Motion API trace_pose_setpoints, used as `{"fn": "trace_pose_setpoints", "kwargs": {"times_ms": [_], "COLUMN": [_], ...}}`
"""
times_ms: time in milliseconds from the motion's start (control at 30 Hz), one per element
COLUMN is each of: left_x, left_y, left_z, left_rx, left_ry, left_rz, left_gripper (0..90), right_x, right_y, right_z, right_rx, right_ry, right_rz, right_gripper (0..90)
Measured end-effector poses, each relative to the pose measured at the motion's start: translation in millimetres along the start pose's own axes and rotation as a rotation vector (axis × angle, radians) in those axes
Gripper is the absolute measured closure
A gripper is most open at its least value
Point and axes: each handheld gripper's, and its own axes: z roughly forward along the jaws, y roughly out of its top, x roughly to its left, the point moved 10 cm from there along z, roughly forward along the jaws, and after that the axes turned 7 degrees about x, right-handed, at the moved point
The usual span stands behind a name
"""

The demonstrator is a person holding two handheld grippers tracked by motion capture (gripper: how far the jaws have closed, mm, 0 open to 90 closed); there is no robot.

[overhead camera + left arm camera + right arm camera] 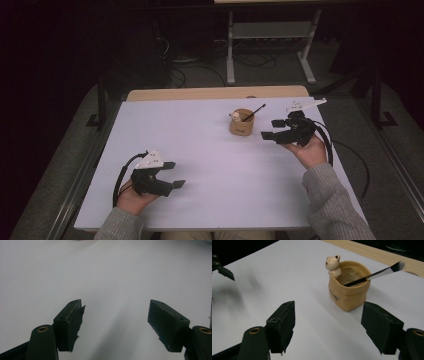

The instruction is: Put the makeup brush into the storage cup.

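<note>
A tan sack-shaped cup (241,123) (349,288) with a small bear figure (333,264) on its rim stands on the white table top (200,150). A black-handled brush (254,113) (377,274) leans in the cup, bristles up. My right gripper (270,129) (328,326) is open just right of the cup, with nothing between its jaws. My left gripper (175,174) (115,325) is open over bare table at the near left, holding nothing.
A wooden strip (217,93) (372,251) runs along the table's far edge. Beyond it on the dark floor stand a metal frame (270,45) and loose cables (190,70). The other gripper's jaw tip (222,267) appears at the far left of the right gripper view.
</note>
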Motion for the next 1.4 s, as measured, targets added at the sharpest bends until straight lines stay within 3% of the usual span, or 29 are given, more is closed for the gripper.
{"fn": "trace_pose_setpoints", "kwargs": {"times_ms": [600, 867, 1100, 1400], "left_x": [4.5, 7.4, 8.3, 8.6], "left_y": [-0.6, -1.6, -1.9, -2.4], "left_z": [-2.6, -5.6, -6.9, -8.3], "left_rx": [-0.010, -0.013, -0.014, -0.021], "left_ry": [0.008, 0.014, 0.019, 0.021], "left_rz": [-0.023, -0.019, -0.017, -0.034], "left_gripper": [25.6, 25.2, 25.0, 24.7], "right_x": [5.0, 11.5, 13.1, 15.8], "right_y": [-23.5, -23.8, -31.9, -35.2], "right_z": [0.5, -1.6, -1.1, -2.4], "right_rx": [0.006, -0.011, -0.013, -0.015], "right_ry": [-0.004, -0.008, -0.003, -0.007], "right_rz": [0.021, 0.002, 0.015, 0.007], "right_gripper": [23.2, 22.1, 21.8, 21.7]}}
